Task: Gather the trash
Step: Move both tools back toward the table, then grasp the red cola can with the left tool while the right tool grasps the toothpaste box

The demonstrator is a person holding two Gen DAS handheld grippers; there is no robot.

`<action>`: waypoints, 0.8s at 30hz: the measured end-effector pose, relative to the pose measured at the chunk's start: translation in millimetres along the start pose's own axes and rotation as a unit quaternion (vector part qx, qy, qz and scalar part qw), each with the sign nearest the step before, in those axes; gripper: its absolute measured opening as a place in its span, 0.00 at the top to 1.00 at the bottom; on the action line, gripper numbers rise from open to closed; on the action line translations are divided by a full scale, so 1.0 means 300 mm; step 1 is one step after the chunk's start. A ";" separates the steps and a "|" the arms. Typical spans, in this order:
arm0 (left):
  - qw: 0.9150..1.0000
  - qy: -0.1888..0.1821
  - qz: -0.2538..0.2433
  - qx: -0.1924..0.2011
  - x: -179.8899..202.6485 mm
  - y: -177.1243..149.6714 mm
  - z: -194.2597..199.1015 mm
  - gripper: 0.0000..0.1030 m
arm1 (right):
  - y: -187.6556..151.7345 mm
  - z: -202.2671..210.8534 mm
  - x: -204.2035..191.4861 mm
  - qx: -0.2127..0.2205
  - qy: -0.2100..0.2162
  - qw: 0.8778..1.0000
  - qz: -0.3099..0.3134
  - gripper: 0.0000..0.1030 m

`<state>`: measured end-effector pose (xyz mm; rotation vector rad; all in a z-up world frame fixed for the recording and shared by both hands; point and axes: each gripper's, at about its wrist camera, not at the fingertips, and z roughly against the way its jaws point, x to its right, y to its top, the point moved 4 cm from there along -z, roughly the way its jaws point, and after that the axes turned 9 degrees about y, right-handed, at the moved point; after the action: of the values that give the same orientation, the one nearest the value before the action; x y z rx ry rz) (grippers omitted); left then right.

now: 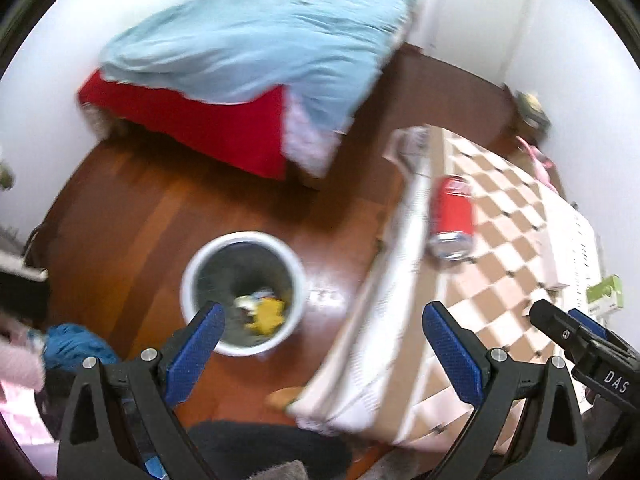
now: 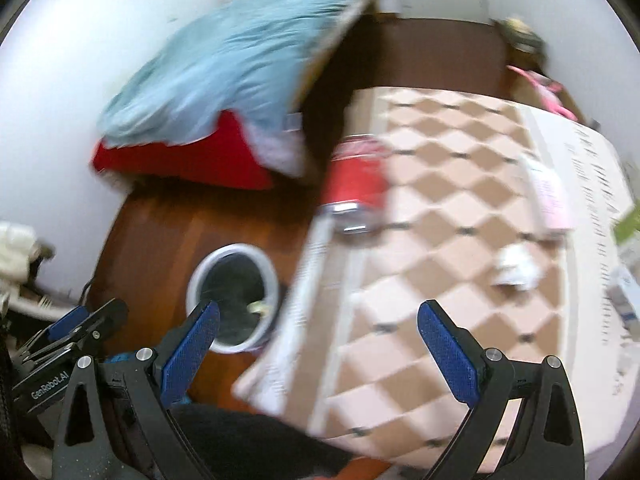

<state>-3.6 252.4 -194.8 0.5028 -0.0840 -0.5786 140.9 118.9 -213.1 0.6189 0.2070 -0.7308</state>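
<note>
A: We hold both tongs spread wide, left gripper [image 1: 324,322] and right gripper [image 2: 318,320], nothing between the pads.

B: We see the red can [image 1: 454,218] lying on its side near the checked table's [image 1: 504,216] edge, crumpled paper [image 2: 516,266] farther in, the white bin [image 1: 242,292] on the floor below

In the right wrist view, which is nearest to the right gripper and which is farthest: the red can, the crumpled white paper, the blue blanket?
From the right gripper:
1. Crumpled white paper, on the checkered table, to the right.
2. Red can, lying near the table's left edge.
3. Blue blanket, on the bed beyond the table, upper left.
</note>
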 end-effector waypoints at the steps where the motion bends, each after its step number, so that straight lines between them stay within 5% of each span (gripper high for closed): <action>1: 1.000 -0.007 -0.011 -0.005 0.066 0.026 -0.028 0.02 | 0.018 0.004 0.054 0.001 -0.013 1.000 -0.009 0.02; 11: 0.993 -0.023 -0.099 -0.067 0.517 0.228 -0.388 0.03 | 0.247 -0.041 0.602 -0.025 -0.134 0.987 -0.079 0.02; 24: 0.983 -0.023 -0.138 -0.119 0.654 0.201 -0.561 0.03 | 0.369 -0.288 0.908 -0.141 -0.171 0.972 -0.073 0.03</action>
<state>227.2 261.9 -325.8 0.2696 0.0126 -0.8592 418.9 81.4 -336.9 0.2017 0.0347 -0.9182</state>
